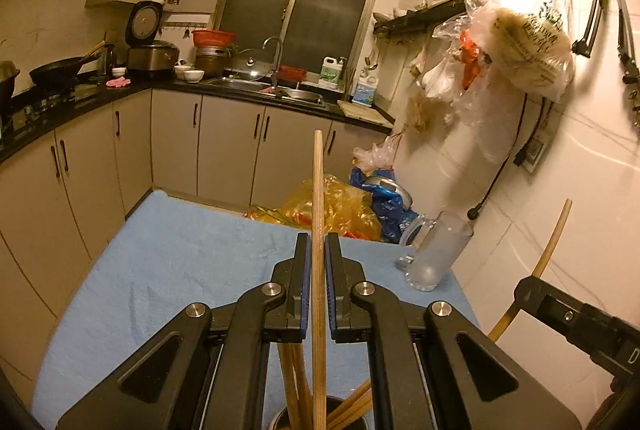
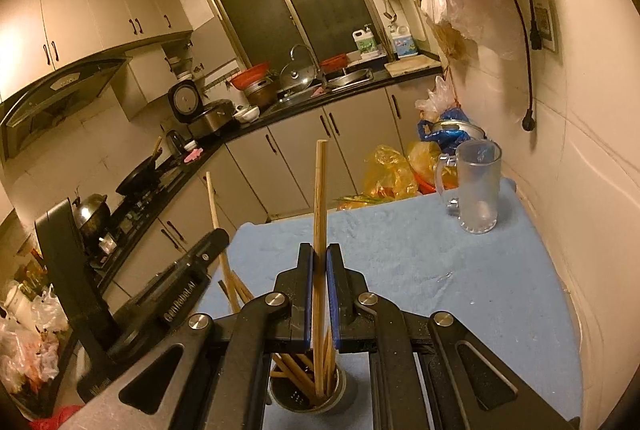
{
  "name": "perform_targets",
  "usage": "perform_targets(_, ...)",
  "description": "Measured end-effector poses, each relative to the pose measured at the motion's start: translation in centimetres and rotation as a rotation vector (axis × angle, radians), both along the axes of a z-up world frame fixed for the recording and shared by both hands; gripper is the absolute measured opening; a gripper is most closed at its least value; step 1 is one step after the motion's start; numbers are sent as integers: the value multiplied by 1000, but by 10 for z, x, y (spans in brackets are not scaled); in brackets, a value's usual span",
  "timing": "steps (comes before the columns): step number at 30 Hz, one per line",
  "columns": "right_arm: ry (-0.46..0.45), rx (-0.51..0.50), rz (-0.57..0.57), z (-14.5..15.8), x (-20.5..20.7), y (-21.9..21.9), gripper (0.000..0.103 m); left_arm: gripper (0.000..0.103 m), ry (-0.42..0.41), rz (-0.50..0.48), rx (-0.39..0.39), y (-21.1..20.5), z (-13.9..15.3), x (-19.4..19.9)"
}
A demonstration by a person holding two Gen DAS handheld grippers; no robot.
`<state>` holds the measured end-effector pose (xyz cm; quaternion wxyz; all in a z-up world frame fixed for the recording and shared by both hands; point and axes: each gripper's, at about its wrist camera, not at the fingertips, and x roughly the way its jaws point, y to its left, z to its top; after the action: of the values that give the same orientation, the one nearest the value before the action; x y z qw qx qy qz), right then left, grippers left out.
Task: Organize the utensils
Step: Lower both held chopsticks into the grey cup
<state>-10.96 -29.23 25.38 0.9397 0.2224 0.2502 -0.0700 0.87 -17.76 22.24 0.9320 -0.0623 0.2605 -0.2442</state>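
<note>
My left gripper [image 1: 318,242] is shut on a wooden chopstick [image 1: 318,198] that stands nearly upright between its blue pads. Below it a metal holder [image 1: 280,418] with several more chopsticks shows at the bottom edge. My right gripper [image 2: 319,252] is shut on another upright chopstick [image 2: 320,190], whose lower end reaches into the metal holder [image 2: 340,390] on the blue cloth [image 2: 420,270]. The right gripper's body and its chopstick [image 1: 552,242] show at the right of the left wrist view. The left gripper's body [image 2: 184,270] and its chopstick [image 2: 214,206] show at the left of the right wrist view.
A frosted glass mug [image 2: 478,186] stands at the cloth's far right corner, near the tiled wall [image 2: 580,150]. Plastic bags [image 2: 392,174] lie on the floor beyond the table. Kitchen counter, sink and cabinets run along the back and left. Bags hang from wall hooks [image 1: 520,42].
</note>
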Motion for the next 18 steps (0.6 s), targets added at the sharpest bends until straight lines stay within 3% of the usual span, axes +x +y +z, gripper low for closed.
perform_targets(6,30,-5,19,-21,12,2,7,6,10,5,5,-2,-20,2)
perform_targets(18,77,-29,50,-42,18,6,7,6,-42,-24,44,-4,-21,-4)
